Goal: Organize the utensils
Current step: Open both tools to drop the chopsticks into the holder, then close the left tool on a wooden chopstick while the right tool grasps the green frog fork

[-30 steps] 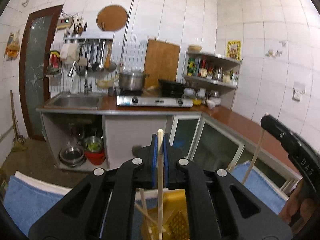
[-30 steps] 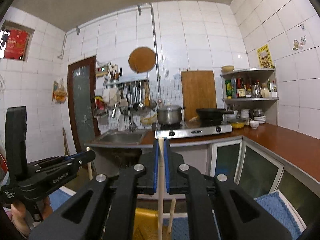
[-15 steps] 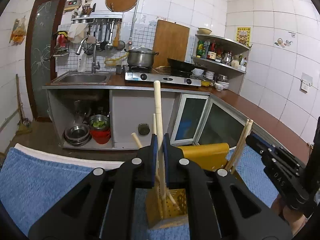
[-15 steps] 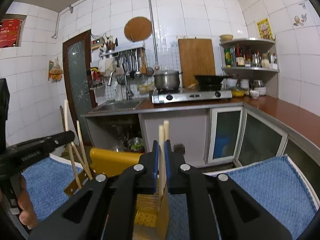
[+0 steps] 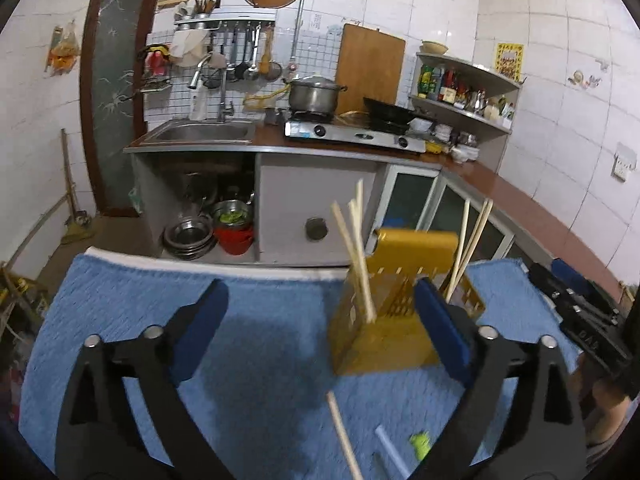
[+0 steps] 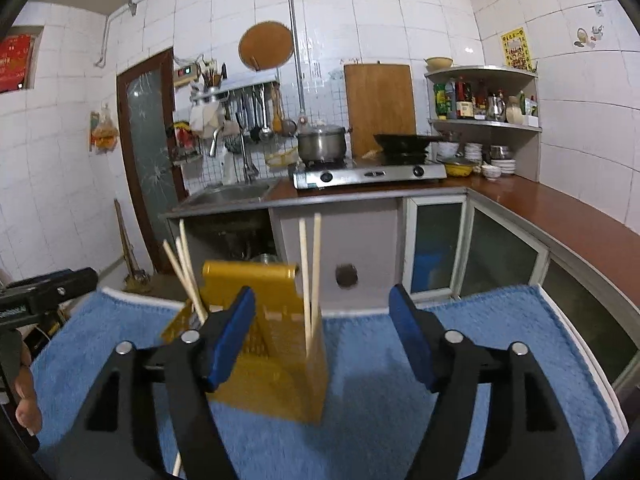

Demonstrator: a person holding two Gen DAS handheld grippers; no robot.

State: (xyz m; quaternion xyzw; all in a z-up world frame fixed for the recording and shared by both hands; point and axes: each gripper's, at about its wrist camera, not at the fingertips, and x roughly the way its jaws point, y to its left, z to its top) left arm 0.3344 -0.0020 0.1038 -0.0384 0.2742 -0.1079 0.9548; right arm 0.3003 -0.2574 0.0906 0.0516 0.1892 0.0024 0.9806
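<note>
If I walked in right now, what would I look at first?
Probably the yellow holder standing on the blue towel, with chopsticks sticking up out of it. Both grippers, left and right, have just been opening and hang before it with nothing between their blue pads. One more chopstick lies loose on the towel.
</note>
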